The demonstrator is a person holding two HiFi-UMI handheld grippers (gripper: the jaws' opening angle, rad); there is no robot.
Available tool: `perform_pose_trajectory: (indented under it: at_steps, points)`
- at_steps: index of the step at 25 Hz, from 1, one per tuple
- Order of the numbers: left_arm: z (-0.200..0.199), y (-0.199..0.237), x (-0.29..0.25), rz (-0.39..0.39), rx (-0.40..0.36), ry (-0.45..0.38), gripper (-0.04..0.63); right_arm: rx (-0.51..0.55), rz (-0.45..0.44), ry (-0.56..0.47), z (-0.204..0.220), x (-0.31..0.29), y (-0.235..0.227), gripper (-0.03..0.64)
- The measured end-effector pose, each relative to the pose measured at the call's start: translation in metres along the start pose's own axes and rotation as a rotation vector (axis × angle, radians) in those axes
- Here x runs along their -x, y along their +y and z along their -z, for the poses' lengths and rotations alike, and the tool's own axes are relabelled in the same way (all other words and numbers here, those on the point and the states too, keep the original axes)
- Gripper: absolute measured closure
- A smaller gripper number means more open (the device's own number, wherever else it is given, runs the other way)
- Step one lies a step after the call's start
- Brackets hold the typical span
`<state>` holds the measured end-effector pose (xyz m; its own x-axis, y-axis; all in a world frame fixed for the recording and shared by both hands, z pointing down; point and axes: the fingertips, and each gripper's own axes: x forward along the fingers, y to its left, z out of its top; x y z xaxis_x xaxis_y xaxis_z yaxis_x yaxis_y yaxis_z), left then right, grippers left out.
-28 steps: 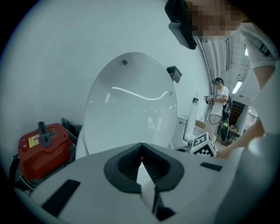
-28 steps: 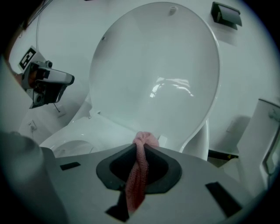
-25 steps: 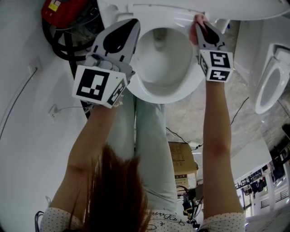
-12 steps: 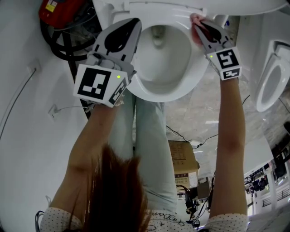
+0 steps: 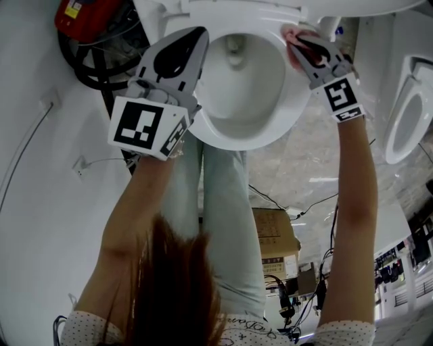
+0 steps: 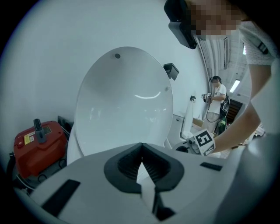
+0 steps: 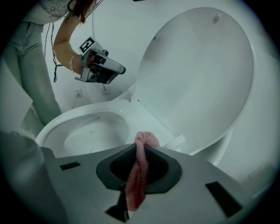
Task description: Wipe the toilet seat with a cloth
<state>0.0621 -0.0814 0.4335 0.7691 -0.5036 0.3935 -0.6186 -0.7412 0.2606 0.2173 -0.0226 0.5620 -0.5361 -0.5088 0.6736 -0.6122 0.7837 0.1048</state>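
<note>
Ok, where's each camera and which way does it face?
Head view: on the head, looking steeply down at the toilet bowl; arms, legs, left gripper, right gripper show.
Left gripper view: on that gripper, facing the lid; shut jaws show.
Right gripper view: on that gripper, facing the bowl; jaws clamp the cloth.
Shared: both gripper views see the lid.

A red machine (image 5: pixel 82 17) ringed by black hoses (image 5: pixel 84 64) sits low down. A cardboard box (image 5: pixel 274 236) lies on the marbled floor (image 5: pixel 298 169), with a second toilet (image 5: pixel 406 115) nearby.

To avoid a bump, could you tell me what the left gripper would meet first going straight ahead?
Probably the raised toilet lid, filling the view beyond the left gripper, jaws shut; depth unclear.
</note>
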Motion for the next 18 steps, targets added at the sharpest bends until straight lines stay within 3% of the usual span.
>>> perform_pose_trajectory:
  at_steps: [18]
  points:
    - [0.007, -0.009, 0.003, 0.025, -0.013, 0.018, 0.595, 0.064, -0.099, 0.034, 0.011, 0.009, 0.020, 0.563]
